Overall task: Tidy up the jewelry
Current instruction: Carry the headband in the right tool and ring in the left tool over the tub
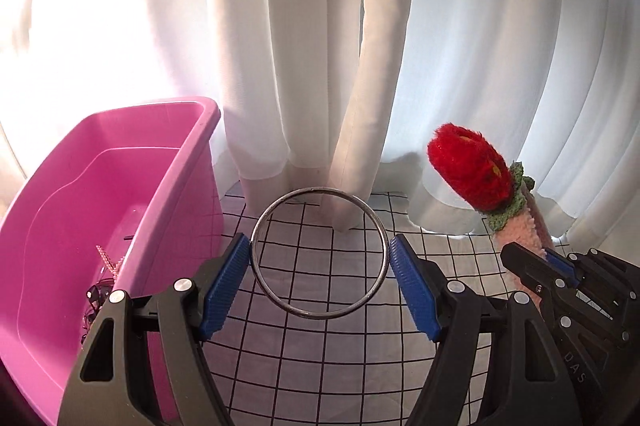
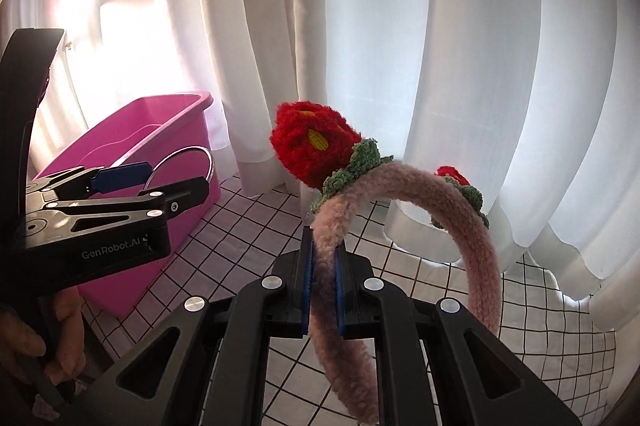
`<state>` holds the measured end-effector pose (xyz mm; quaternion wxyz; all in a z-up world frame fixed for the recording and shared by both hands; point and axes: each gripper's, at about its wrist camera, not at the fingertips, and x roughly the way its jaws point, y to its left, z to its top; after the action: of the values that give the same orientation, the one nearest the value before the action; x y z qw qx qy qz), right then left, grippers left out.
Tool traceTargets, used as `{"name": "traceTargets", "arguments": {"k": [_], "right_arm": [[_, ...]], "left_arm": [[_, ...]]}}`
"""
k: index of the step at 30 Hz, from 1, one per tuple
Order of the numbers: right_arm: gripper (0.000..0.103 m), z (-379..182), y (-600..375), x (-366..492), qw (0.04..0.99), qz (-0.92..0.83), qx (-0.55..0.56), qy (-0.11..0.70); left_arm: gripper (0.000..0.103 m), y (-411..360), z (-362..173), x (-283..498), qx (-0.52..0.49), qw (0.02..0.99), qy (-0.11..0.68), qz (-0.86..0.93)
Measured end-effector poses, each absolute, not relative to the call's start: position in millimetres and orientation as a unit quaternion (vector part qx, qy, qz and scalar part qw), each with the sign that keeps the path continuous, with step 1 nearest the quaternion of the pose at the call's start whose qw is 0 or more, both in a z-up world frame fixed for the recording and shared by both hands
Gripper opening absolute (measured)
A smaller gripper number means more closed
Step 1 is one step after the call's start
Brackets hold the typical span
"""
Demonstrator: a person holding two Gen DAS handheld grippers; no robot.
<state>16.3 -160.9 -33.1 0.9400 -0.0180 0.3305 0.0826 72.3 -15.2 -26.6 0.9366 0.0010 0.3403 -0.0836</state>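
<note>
My left gripper is shut on a silver metal bangle, its blue pads pressing the ring's two sides, held above the checked cloth just right of the pink bin. The bangle and left gripper also show in the right wrist view. My right gripper is shut on a fuzzy pink headband with red knitted flowers and green leaves, held upright. The headband's flower and the right gripper show at right in the left wrist view.
The pink bin holds a pink beaded strand and some dark jewelry at its bottom. White curtains hang close behind. A white cloth with a black grid covers the table.
</note>
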Motion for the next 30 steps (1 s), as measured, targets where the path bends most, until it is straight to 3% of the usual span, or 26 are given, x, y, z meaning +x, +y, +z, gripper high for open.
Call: {"name": "traceTargets", "arguments": {"k": [16, 30], "right_arm": [[0.009, 35, -89, 21, 0.947, 0.186, -0.049, 0.258], [0.009, 49, 13, 49, 0.923, 0.286, -0.089, 0.243]], "left_arm": [[0.070, 74, 47, 39, -0.043, 0.956, 0.291, 0.015], [0.070, 168, 55, 28, -0.079, 0.945, 0.290, 0.132]]}}
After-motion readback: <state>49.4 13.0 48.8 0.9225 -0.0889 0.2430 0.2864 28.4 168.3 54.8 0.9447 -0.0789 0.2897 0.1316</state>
